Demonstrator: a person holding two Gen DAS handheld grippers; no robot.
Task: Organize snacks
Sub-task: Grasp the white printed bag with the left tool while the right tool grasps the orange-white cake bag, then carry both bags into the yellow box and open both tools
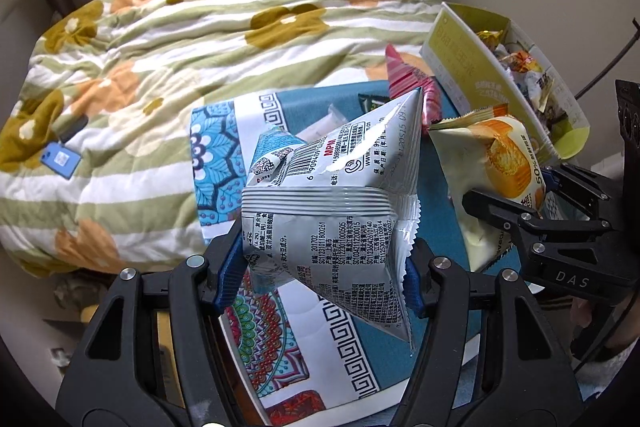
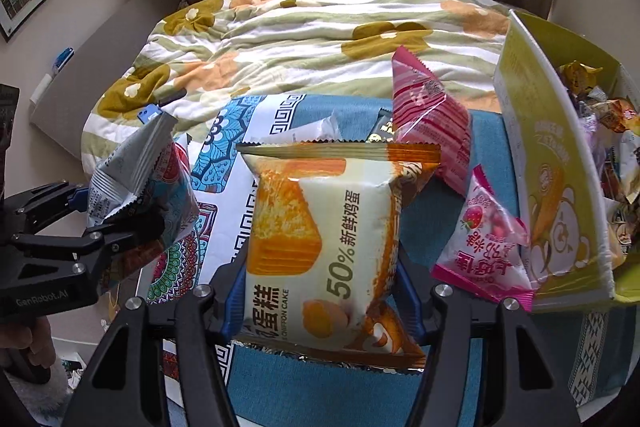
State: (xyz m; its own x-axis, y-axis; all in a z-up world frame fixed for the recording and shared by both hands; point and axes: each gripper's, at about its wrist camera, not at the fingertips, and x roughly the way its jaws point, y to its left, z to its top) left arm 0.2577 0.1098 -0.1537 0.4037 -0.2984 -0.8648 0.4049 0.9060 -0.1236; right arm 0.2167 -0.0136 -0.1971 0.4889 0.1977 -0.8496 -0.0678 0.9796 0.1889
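Note:
My left gripper (image 1: 326, 273) is shut on a silver snack bag (image 1: 340, 195), held up off the patterned blue cloth (image 1: 224, 147). The same bag (image 2: 132, 167) and gripper (image 2: 104, 215) show at the left of the right wrist view. My right gripper (image 2: 320, 287) is shut on an orange and white chiffon cake packet (image 2: 324, 239), also lifted; in the left wrist view this packet (image 1: 496, 155) hangs at the right. A yellow-green cardboard box (image 2: 552, 187) with several wrapped snacks inside stands at the right. Pink packets (image 2: 432, 123) (image 2: 484, 239) lie beside it.
A flowered quilt (image 1: 180, 47) covers the bed behind the cloth, with a blue phone (image 1: 60, 159) on it. A dark packet (image 2: 382, 129) and a white wrapper (image 2: 320, 129) lie at the cloth's far side. A person's hand (image 2: 24, 347) holds the left gripper's handle.

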